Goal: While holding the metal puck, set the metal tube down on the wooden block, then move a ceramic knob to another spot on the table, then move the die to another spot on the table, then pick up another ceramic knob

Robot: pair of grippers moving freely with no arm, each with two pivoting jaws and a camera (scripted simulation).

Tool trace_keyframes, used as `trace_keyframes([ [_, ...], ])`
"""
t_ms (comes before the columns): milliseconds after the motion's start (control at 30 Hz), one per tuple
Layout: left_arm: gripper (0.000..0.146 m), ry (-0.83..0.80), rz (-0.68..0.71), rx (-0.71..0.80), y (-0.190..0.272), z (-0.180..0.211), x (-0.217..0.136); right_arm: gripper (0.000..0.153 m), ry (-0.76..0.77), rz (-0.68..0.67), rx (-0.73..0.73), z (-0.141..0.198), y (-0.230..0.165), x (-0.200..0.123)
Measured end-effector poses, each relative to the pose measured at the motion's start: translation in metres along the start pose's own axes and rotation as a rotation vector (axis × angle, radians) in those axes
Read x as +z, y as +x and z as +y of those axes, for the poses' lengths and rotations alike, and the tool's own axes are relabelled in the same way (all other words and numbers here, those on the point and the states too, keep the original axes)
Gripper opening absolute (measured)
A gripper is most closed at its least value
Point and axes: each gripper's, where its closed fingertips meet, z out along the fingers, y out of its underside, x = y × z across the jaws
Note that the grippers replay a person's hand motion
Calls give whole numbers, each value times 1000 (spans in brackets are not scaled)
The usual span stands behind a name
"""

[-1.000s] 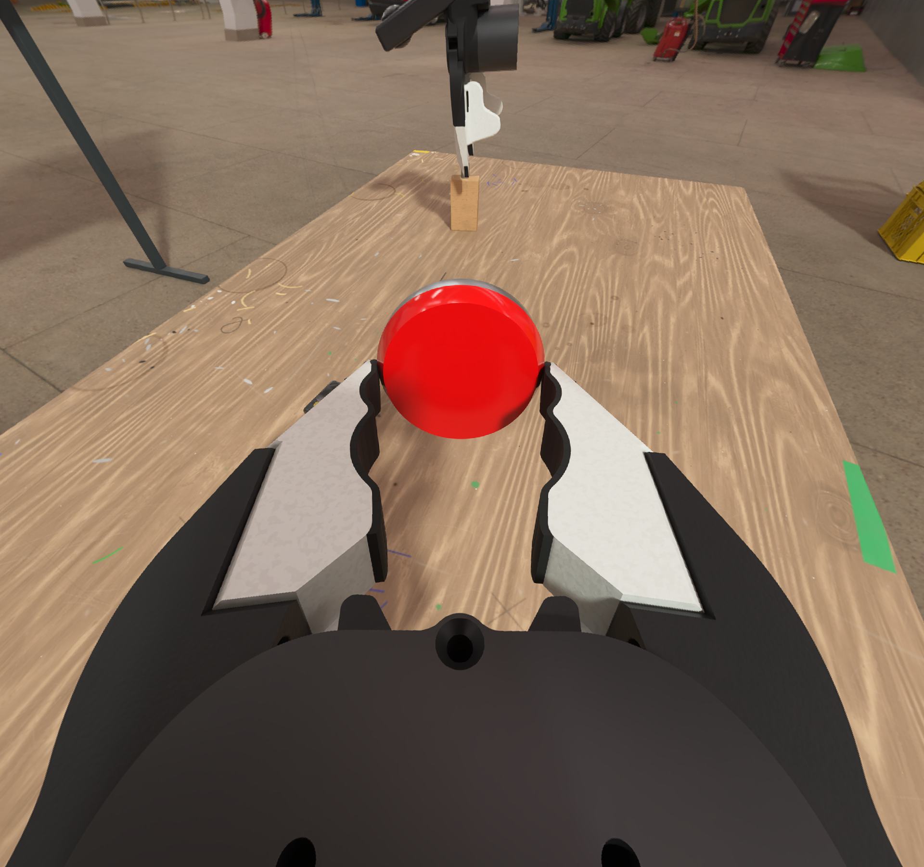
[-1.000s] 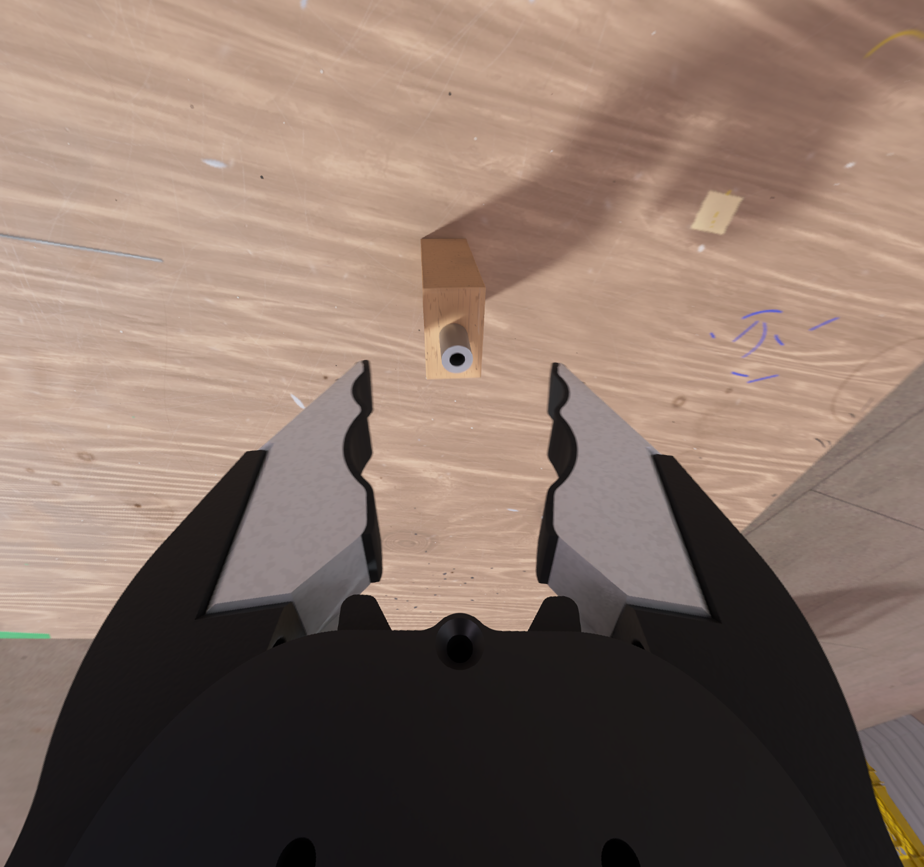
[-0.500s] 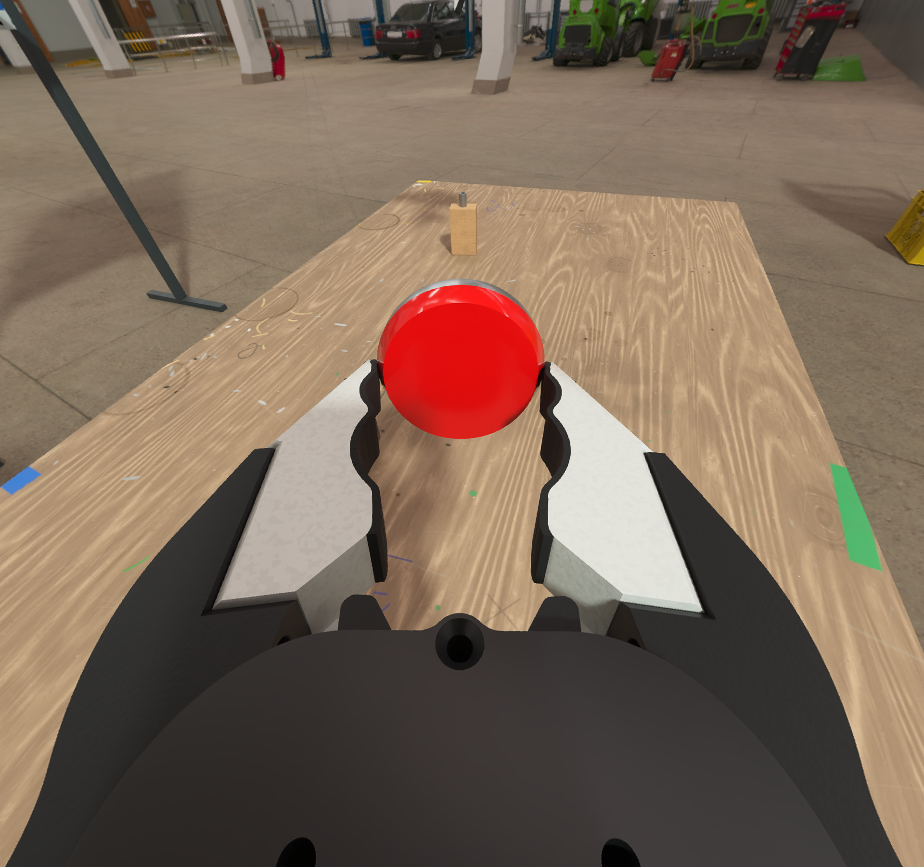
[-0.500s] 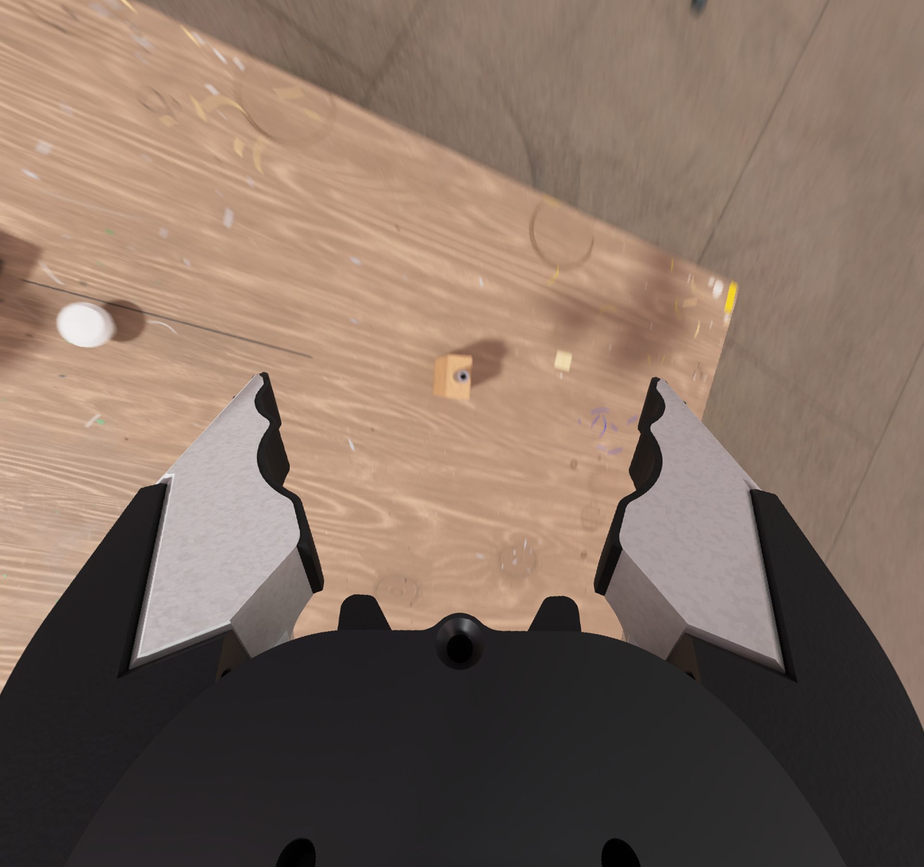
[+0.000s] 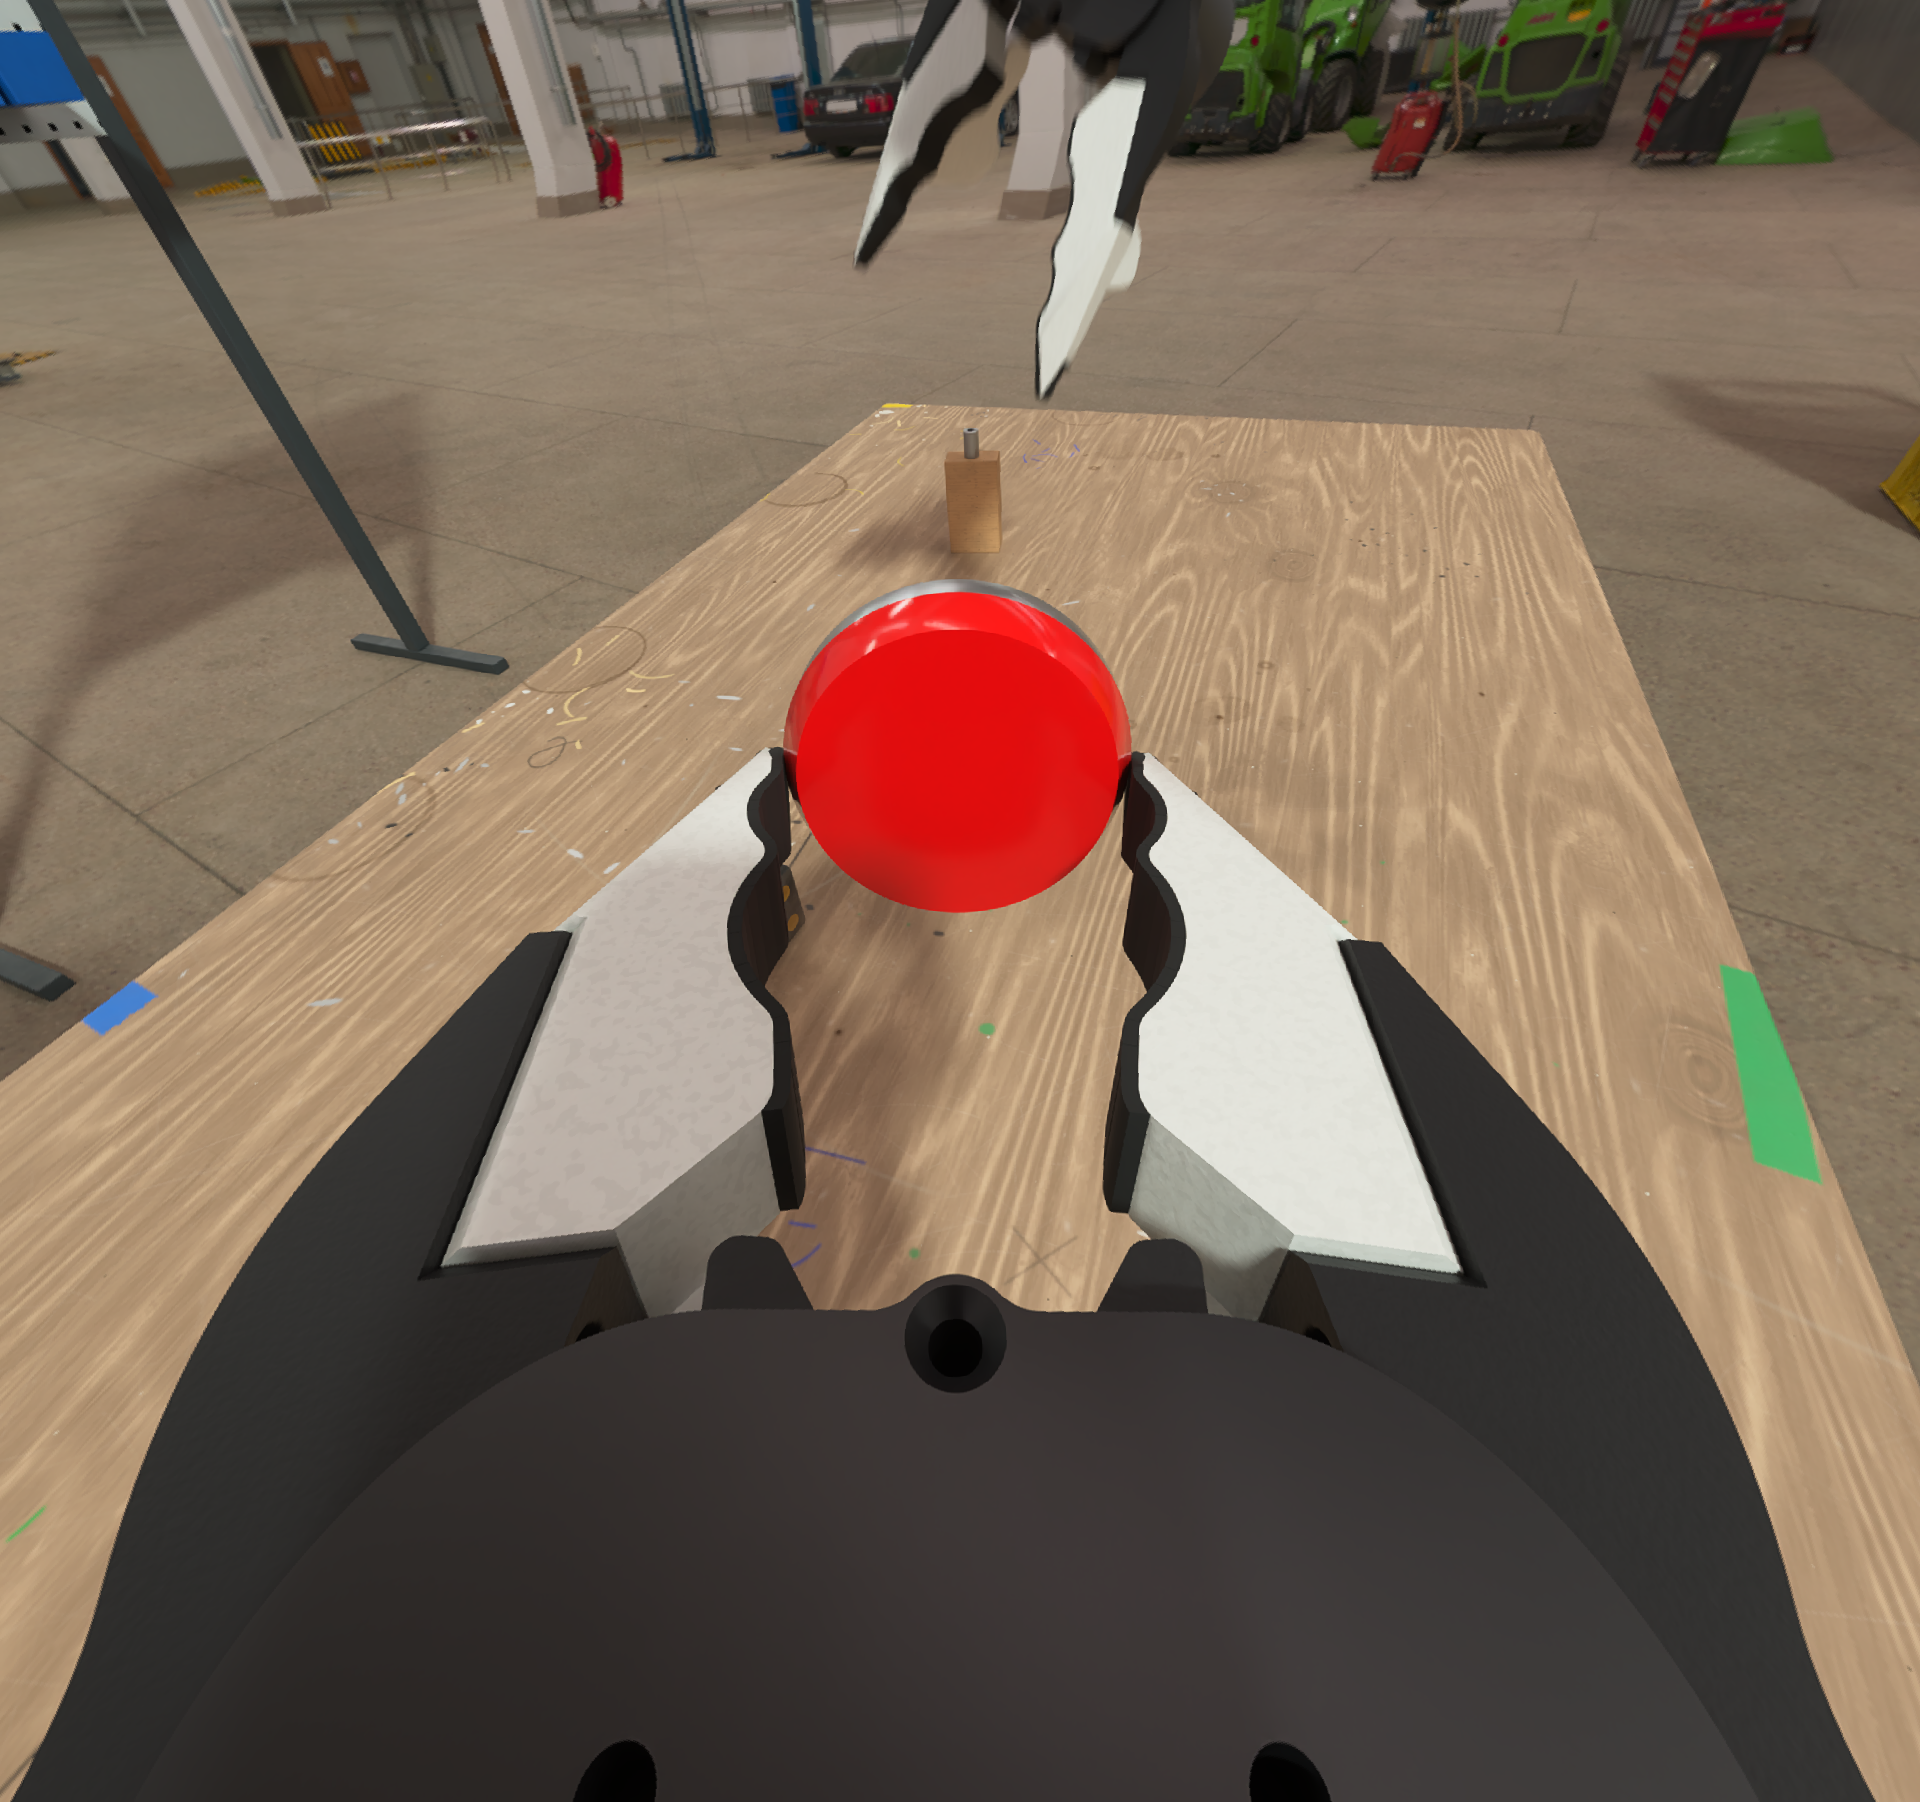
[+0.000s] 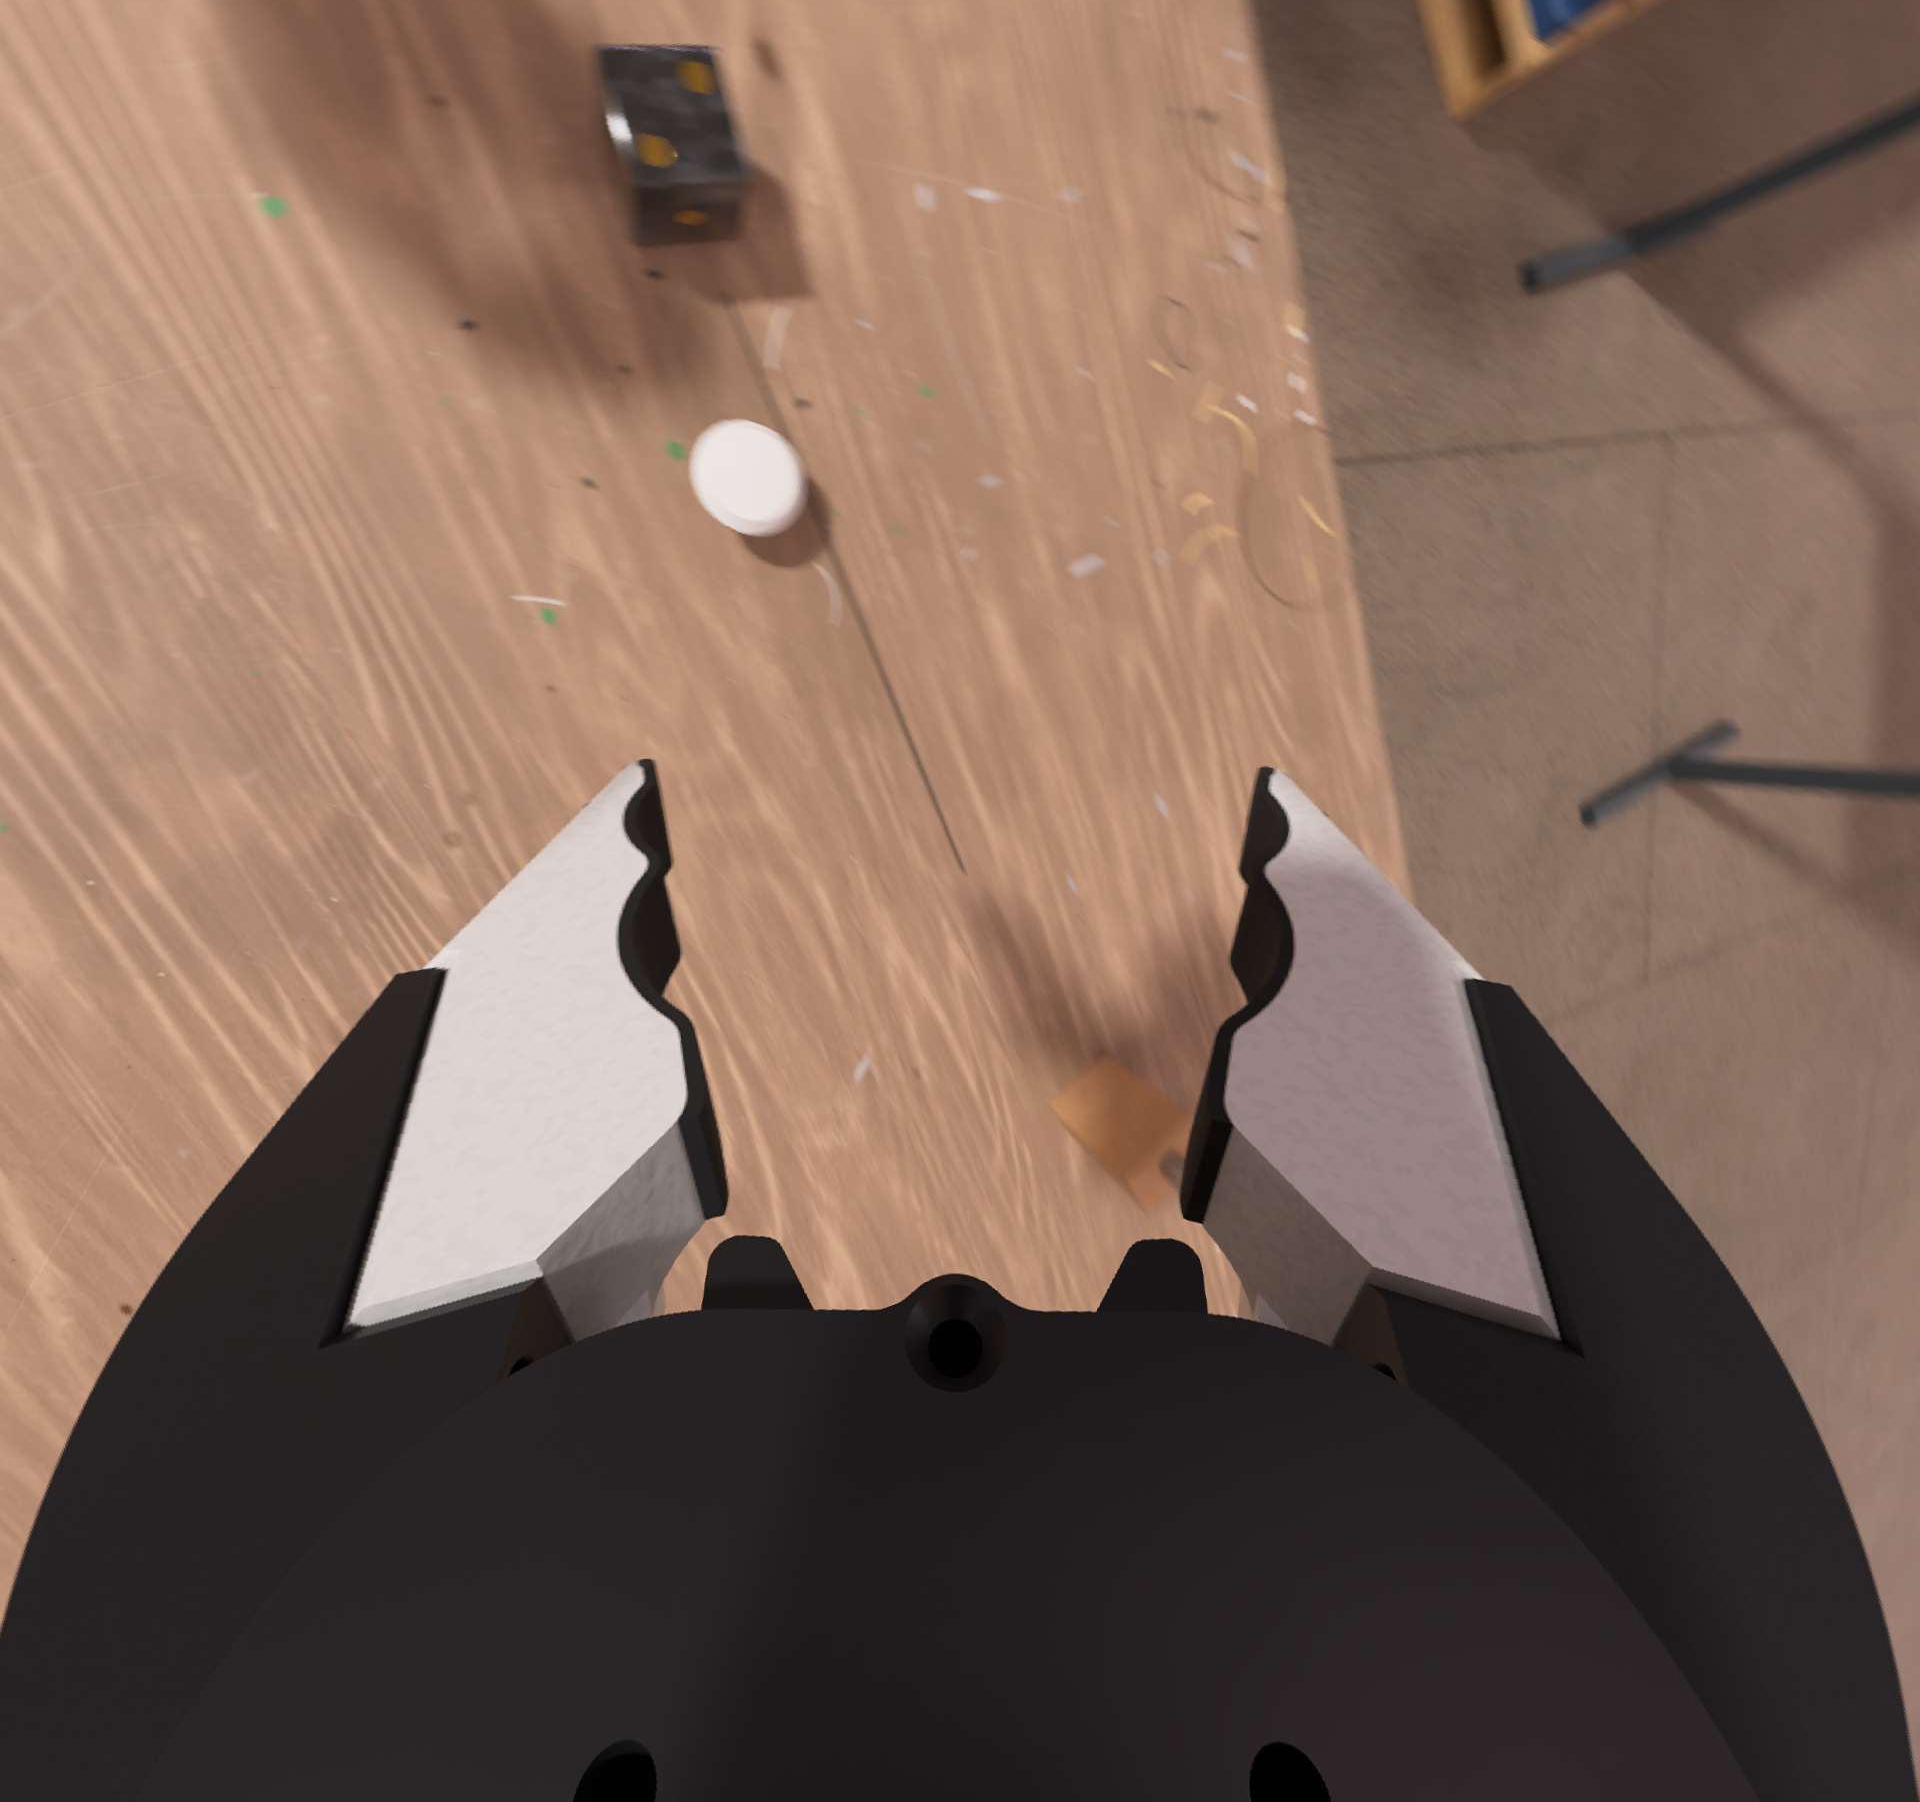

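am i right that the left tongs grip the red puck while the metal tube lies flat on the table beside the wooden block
Not quite. The left tongs do grip the red puck, but the metal tube is not flat on the table beside the wooden block. It stands upright on top of the block, as the left wrist view shows.
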Motion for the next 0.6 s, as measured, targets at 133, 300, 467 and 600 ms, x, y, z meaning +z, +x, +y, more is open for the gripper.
trace_keyframes([
  [133,65,-2,-1,-2,-1,0,-1,98,-17,-135,-115,-23,-42,55],
  [300,65,-4,-1,-5,-3,1,-2,95,-145,-230,-201,-26,-71,119],
  [467,65,-6,0,-5,-4,2,-3,87,-236,-297,-214,-18,-79,163],
  [600,65,-5,-4,-5,-6,2,-4,80,-266,-341,-183,-11,-80,183],
])
